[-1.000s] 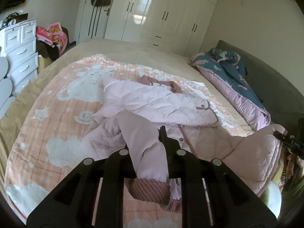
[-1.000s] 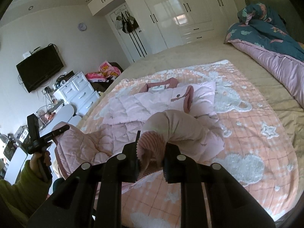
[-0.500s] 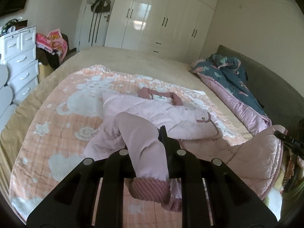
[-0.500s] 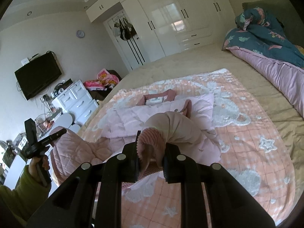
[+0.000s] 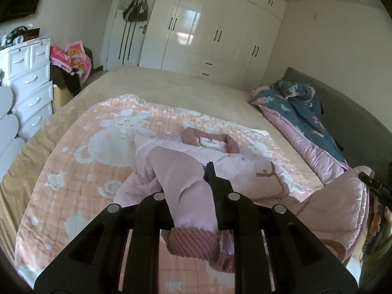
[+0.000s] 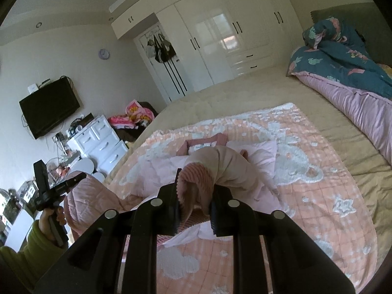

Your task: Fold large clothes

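Above bed [image 5: 171, 90]: left gripper [image 5: 188, 191] clamps pink jacket [image 5: 245, 171] sleeve; right gripper [image 6: 194, 191] clamps ribbed cuff [image 6: 193, 176].

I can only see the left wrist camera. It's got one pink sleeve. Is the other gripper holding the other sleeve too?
Observer: Yes. The right gripper is shut on the dusty-pink ribbed cuff of the other sleeve of the pale pink quilted jacket.
Operator: Who's holding my gripper? I can't see that.
Observer: The right wrist view shows a hand in a yellow-green sleeve gripping the left gripper from below.
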Tool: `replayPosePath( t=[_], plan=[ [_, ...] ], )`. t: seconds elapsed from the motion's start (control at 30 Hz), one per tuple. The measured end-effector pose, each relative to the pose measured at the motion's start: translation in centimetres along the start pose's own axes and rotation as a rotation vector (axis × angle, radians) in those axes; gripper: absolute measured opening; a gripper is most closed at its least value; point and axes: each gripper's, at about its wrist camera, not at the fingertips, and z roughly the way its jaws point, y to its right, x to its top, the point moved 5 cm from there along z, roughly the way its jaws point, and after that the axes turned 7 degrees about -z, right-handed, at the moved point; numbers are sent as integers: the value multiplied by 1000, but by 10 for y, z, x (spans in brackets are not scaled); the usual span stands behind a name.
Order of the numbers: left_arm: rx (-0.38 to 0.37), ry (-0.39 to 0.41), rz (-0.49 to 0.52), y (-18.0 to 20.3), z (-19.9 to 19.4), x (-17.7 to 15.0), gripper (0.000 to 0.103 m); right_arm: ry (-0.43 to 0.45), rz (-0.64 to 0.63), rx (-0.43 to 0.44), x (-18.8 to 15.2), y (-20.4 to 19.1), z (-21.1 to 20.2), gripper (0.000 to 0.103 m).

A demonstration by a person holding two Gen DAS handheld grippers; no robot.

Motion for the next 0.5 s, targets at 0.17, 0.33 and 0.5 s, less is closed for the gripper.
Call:
replayPosePath(
  t=[0.17,0.33,0.5],
  plan=[
    [1,9,3,4,2,13,9,22,-1,-9,13,0,0,17],
    [10,4,-8,0,12,22,9,49,24,-20,20,3,4,17],
    [32,-2,-3,-4,25,26,9,56,50,-28,22,8,12,17]
  ],
)
